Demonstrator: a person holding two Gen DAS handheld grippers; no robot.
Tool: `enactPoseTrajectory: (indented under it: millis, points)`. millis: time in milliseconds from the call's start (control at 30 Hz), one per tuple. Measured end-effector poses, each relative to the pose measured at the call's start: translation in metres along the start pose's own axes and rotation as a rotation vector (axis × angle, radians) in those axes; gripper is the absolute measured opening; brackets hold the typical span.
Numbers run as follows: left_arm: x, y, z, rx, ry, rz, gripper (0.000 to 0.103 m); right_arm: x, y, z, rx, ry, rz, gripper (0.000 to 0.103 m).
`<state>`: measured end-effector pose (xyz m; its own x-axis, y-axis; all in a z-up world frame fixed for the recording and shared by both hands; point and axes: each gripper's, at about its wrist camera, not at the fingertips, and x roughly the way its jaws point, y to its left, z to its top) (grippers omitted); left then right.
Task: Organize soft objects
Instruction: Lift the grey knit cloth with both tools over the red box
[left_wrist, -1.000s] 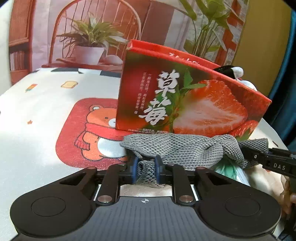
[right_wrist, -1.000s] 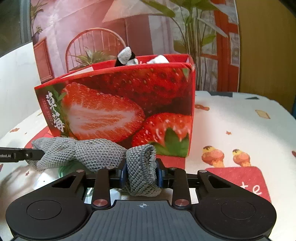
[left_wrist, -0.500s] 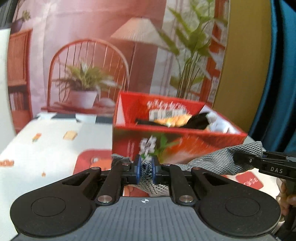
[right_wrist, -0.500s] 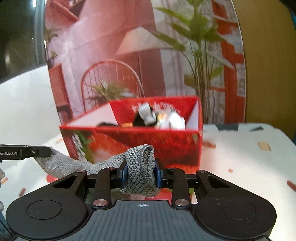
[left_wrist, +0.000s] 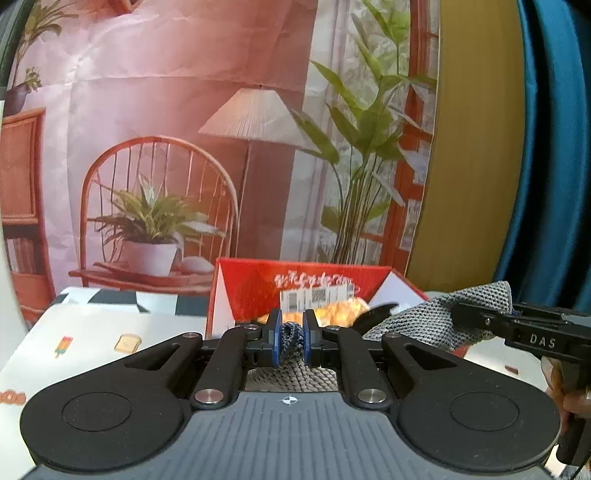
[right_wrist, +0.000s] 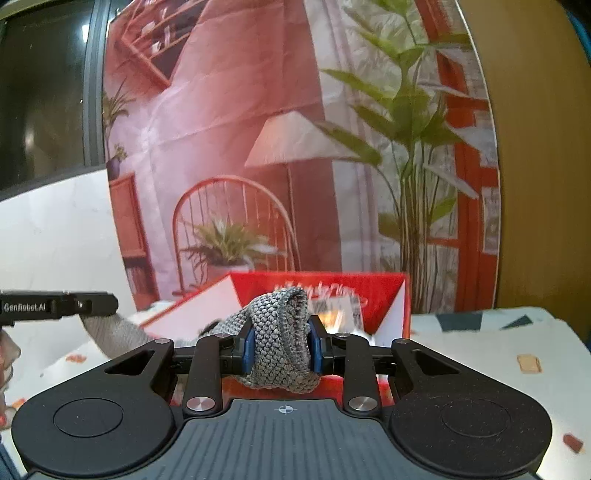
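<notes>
A grey knitted cloth (left_wrist: 424, 325) hangs stretched between both grippers, above the front of an open red strawberry box (left_wrist: 258, 288). My left gripper (left_wrist: 291, 334) is shut on one end of the cloth. My right gripper (right_wrist: 282, 345) is shut on the other, bunched end of the cloth (right_wrist: 280, 339). The box (right_wrist: 384, 295) holds orange, black and white soft items and a barcode label. The right gripper also shows at the right of the left wrist view (left_wrist: 517, 328).
The table (left_wrist: 92, 332) has a white cloth with small cartoon prints. A printed backdrop (left_wrist: 166, 129) with a chair, lamp and plants stands behind the box. A yellow wall and a blue curtain (left_wrist: 546, 147) are at the right.
Both grippers rose with the grey cloth from table level in front of the box to above its rim. The inside of the box came into view.
</notes>
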<state>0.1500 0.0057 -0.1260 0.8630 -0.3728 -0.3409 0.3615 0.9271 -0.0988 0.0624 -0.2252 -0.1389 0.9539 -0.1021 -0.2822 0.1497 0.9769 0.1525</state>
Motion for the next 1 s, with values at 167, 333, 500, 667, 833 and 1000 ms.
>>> enactPoseTrajectory:
  millis: [167,333,500,667,833,1000]
  points:
    - [0.019,-0.002,0.012,0.008,-0.014,0.003,0.012,0.017,-0.005,0.020,-0.017,-0.026,-0.018,0.026]
    - [0.042,-0.001,0.025,0.007,-0.019,0.011,0.012,0.042,-0.009,0.033,-0.040,-0.025,-0.044,0.026]
    - [0.056,0.008,0.037,-0.013,-0.024,0.029,0.011,0.064,-0.017,0.047,-0.015,-0.021,-0.068,0.026]
    - [0.080,0.015,0.053,-0.019,-0.032,0.052,0.011,0.085,-0.027,0.062,0.010,-0.028,-0.105,0.026]
    - [0.113,0.011,0.055,-0.012,0.007,0.050,0.011,0.115,-0.033,0.065,-0.014,0.019,-0.166,0.026]
    - [0.143,0.007,0.043,0.013,0.072,0.039,0.011,0.140,-0.040,0.056,-0.016,0.104,-0.213,0.026]
